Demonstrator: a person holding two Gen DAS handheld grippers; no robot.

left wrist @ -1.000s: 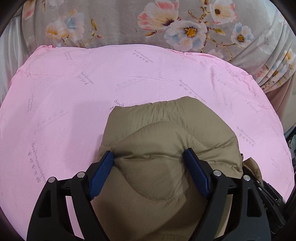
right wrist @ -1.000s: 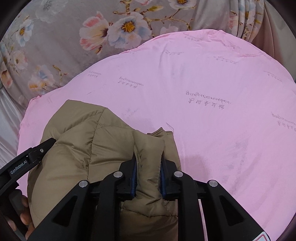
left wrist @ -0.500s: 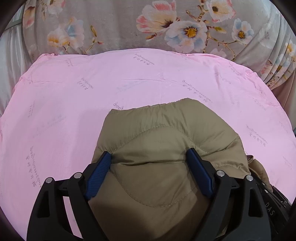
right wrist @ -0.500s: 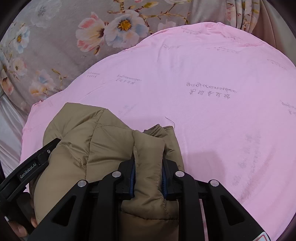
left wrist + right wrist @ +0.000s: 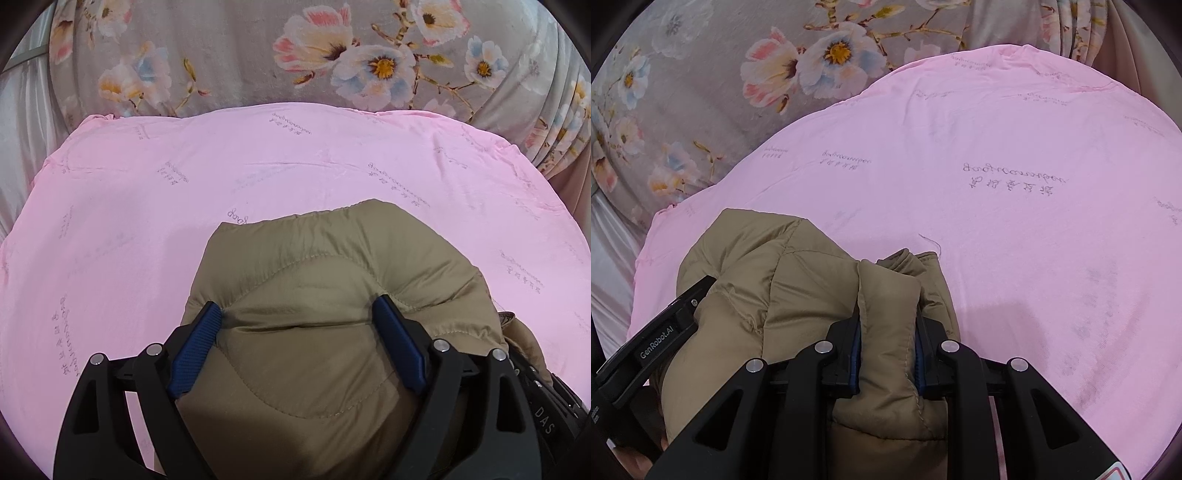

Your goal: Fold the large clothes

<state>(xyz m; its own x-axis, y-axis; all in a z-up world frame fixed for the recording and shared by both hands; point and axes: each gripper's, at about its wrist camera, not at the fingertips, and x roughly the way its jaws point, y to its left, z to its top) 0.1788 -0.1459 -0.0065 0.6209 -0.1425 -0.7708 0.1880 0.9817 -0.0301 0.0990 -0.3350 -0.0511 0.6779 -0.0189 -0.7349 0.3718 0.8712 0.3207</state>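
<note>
- Left gripper [image 5: 297, 317], jaws spread wide, clamps a thick bulge of the quilted tan puffer jacket [image 5: 332, 280] on the pink printed sheet [image 5: 147, 206].
- Right gripper [image 5: 888, 325], jaws narrow, pinches a jacket fold.

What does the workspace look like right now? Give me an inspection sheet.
Surface: pink sheet with faint printed lettering, lightly creased.
Job's things: tan puffer jacket bunched at the near edge.
Clutter: one loose thread beside the jacket.
Grippers: left gripper wide, fingers pressing a thick fold; right gripper pinching a narrow ridge.
Cables: nothing seen.
Surroundings: grey floral fabric behind the sheet.
</note>
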